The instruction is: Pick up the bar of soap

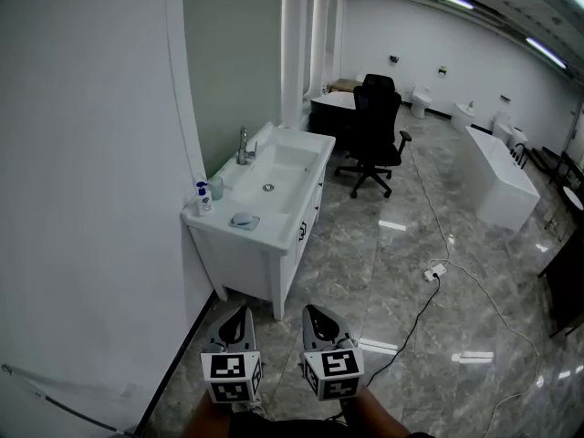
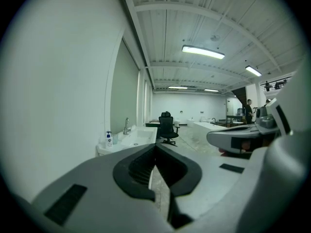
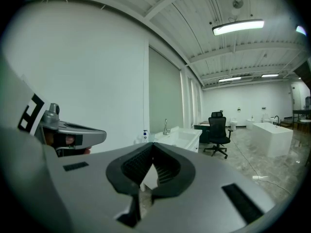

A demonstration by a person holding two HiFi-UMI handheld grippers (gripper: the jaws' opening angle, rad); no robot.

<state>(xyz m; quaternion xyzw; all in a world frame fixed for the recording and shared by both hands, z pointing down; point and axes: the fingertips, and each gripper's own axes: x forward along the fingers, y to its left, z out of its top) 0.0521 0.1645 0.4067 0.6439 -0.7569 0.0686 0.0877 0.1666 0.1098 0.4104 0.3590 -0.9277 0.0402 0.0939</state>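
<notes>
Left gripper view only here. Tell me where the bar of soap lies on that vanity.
Observer: The head view shows the bar of soap on the near end of the vanity. It lies in front of the basin and to the right of the pump bottle.
Operator: Report the right gripper's jaws.
Observer: In its own view the right gripper is shut, tips together, with nothing between its jaws.
</notes>
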